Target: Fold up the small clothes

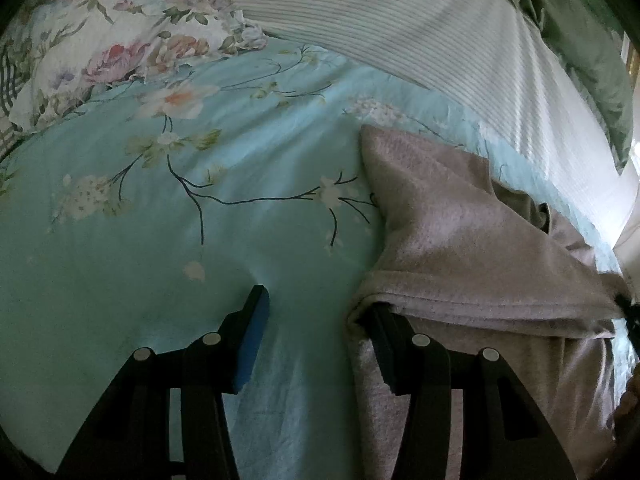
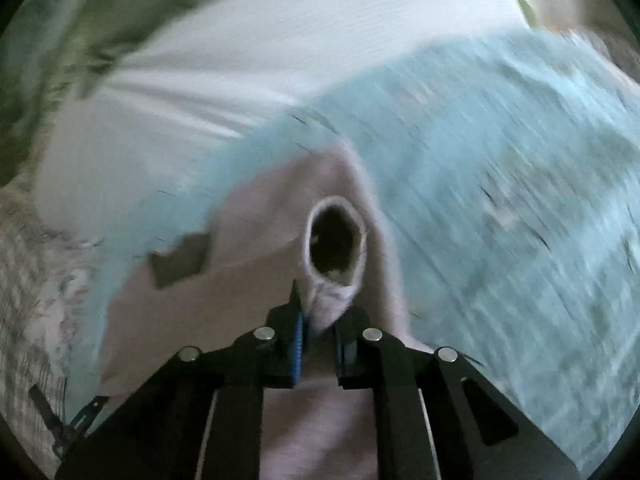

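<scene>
A small grey garment (image 1: pixel 472 248) lies on the light-blue floral bedsheet (image 1: pixel 160 240), at the right of the left wrist view. My left gripper (image 1: pixel 316 320) is open. Its left finger (image 1: pixel 252 340) rests on the sheet, and the tip of its right finger (image 1: pixel 396 344) is tucked under the garment's hem fold. In the blurred right wrist view my right gripper (image 2: pixel 320 320) is shut on a bunched edge of the same grey garment (image 2: pixel 248 280), next to a round opening in the cloth (image 2: pixel 336 240), and holds it up off the sheet (image 2: pixel 500 200).
A floral pillow (image 1: pixel 120 48) lies at the far left. A white striped blanket (image 1: pixel 400 28) and a green cover (image 1: pixel 592 60) lie at the back and right. The other gripper's dark tip (image 1: pixel 630 316) shows at the right edge.
</scene>
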A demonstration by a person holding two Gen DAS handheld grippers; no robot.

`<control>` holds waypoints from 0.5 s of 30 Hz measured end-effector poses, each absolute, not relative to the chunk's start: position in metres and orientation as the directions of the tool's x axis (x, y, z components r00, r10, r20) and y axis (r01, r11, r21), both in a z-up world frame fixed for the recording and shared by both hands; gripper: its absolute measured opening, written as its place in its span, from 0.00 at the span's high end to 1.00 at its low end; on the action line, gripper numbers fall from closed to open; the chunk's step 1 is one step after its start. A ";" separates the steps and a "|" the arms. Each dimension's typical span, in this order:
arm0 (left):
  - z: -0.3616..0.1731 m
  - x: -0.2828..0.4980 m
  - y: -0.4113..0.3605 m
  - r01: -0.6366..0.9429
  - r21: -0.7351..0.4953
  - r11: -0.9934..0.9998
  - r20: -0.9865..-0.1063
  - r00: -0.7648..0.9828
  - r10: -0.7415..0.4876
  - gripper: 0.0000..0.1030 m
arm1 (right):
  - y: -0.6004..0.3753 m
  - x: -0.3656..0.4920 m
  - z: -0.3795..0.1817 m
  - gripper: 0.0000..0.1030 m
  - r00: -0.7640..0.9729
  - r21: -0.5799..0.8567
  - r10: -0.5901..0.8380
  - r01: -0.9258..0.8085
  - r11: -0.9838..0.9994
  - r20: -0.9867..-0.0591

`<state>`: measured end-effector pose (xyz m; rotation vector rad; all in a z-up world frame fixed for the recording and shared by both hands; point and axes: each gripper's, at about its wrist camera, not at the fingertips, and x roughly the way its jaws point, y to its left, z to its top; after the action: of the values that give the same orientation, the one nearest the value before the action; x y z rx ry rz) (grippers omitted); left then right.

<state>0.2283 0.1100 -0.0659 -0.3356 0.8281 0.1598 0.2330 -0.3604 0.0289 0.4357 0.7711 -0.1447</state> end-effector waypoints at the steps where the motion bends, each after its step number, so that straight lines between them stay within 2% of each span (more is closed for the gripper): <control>1: -0.066 0.228 0.110 -0.268 -0.228 0.936 -0.744 0.668 0.010 0.50 | -0.362 0.231 0.028 0.78 0.700 0.298 -0.008 0.315 0.901 -0.715; 4: -0.067 0.228 0.110 -0.268 -0.230 0.936 -0.743 0.669 0.008 0.50 | -0.357 0.217 0.046 0.63 0.742 0.221 -0.115 0.338 0.915 -0.660; 5: -0.067 0.228 0.110 -0.268 -0.230 0.936 -0.744 0.668 0.008 0.50 | -0.352 0.214 0.052 0.52 0.762 0.211 -0.126 0.327 0.921 -0.635; 6: -0.067 0.228 0.109 -0.268 -0.227 0.936 -0.745 0.667 0.010 0.50 | -0.345 0.212 0.059 0.43 0.784 0.201 -0.129 0.309 0.930 -0.607; 8: -0.066 0.228 0.108 -0.270 -0.222 0.937 -0.746 0.666 0.015 0.50 | -0.329 0.214 0.065 0.37 0.814 0.204 -0.063 0.219 0.954 -0.577; 10: -0.067 0.228 0.108 -0.270 -0.222 0.937 -0.746 0.666 0.015 0.50 | -0.323 0.228 0.054 0.37 0.776 0.243 0.055 0.129 0.962 -0.628; 12: -0.067 0.228 0.108 -0.270 -0.227 0.936 -0.746 0.665 0.011 0.50 | -0.324 0.249 0.028 0.37 0.652 0.212 0.069 0.142 0.967 -0.755; 13: -0.067 0.229 0.109 -0.268 -0.229 0.936 -0.747 0.665 0.008 0.50 | -0.330 0.252 0.018 0.39 0.614 0.197 0.054 0.168 0.966 -0.787; 15: -0.067 0.229 0.110 -0.264 -0.238 0.935 -0.748 0.664 -0.003 0.49 | -0.345 0.243 0.020 0.42 0.639 0.274 0.095 0.187 0.943 -0.763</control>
<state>0.2290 0.1097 -0.0668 -0.3425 0.8358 0.1503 0.2429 -0.3446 0.0204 0.3453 0.8803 -0.0532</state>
